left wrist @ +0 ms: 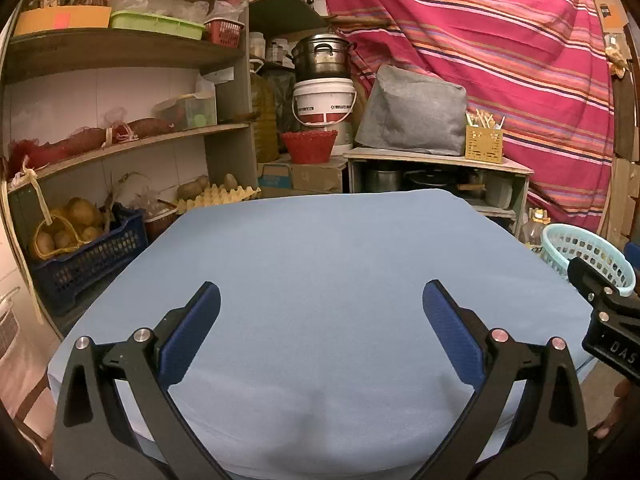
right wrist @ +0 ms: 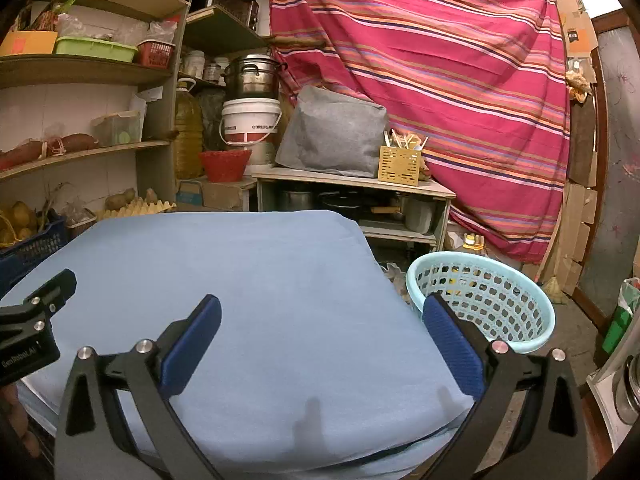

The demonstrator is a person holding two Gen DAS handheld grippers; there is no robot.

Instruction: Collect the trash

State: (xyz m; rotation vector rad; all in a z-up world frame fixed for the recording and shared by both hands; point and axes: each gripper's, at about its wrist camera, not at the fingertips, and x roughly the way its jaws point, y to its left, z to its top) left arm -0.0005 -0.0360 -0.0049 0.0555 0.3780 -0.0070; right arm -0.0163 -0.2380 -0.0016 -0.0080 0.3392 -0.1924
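You held both grippers' fingers spread, empty.
The pale-blue perforated plastic basket [right wrist: 486, 296] sat beyond your right gripper [right wrist: 320, 336]'s right finger, off the blue-clothed tabletop [right wrist: 248, 280]; left gripper [left wrist: 320, 336] likewise open.

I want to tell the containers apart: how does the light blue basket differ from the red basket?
The light blue basket stands low beside the table, while the red basket sits higher on a cardboard box. The light blue basket has round holes and a smooth rim; the red basket has a scalloped rim. Both are open-topped.

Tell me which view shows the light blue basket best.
The right wrist view: the basket shows nearly whole beside the table, open mouth visible, only its near rim hidden by a finger. The left wrist view catches just part of it at the right edge.
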